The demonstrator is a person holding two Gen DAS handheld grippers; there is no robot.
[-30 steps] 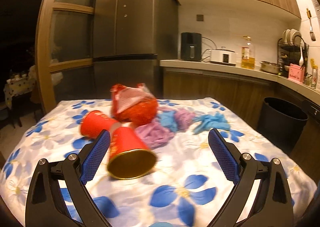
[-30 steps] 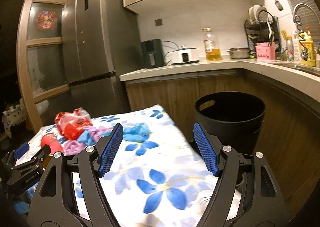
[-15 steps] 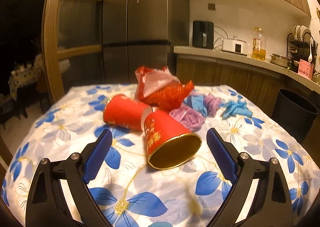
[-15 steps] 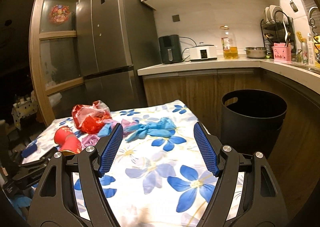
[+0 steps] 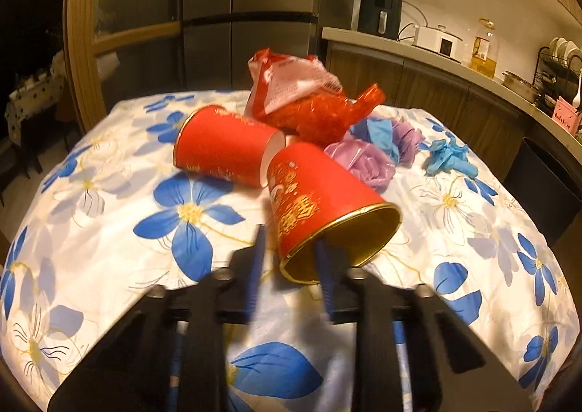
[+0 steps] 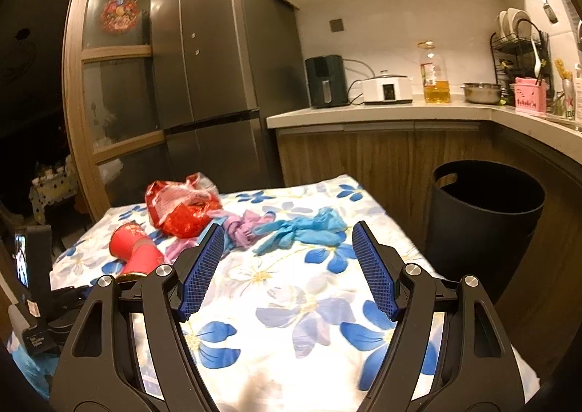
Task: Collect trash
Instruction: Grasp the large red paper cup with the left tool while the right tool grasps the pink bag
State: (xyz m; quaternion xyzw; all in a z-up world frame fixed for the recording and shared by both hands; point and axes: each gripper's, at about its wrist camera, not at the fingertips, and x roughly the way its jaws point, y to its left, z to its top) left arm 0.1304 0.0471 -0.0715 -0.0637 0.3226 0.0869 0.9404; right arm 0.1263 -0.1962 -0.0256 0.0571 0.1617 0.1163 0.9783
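Note:
Two red paper cups lie on their sides on the flowered tablecloth (image 5: pixel 109 230). The near cup (image 5: pixel 320 190) turns its gold-lined mouth toward me; the far cup (image 5: pixel 222 154) lies behind it. My left gripper (image 5: pixel 291 259) is closing on the near cup's rim, one finger outside and one inside the mouth, with a gap still showing at the outer pad. A crumpled red wrapper (image 5: pixel 313 110), a purple bag (image 5: pixel 363 157) and blue gloves (image 5: pixel 449 157) lie beyond. My right gripper (image 6: pixel 287 230) hangs open over the cloth, just short of the blue gloves (image 6: pixel 305 230), holding nothing.
A black bin (image 6: pixel 487 215) stands on the floor off the table's right edge, below the wooden counter (image 6: pixel 382 114). A grey fridge (image 6: pixel 218 66) and a glazed wooden door (image 6: pixel 112 84) stand behind the table. Appliances, an oil bottle and a dish rack line the counter.
My left gripper moved in and down to the near red cup and its jaws went from wide open to nearly shut around the rim. My right gripper swung left toward the blue gloves, still open.

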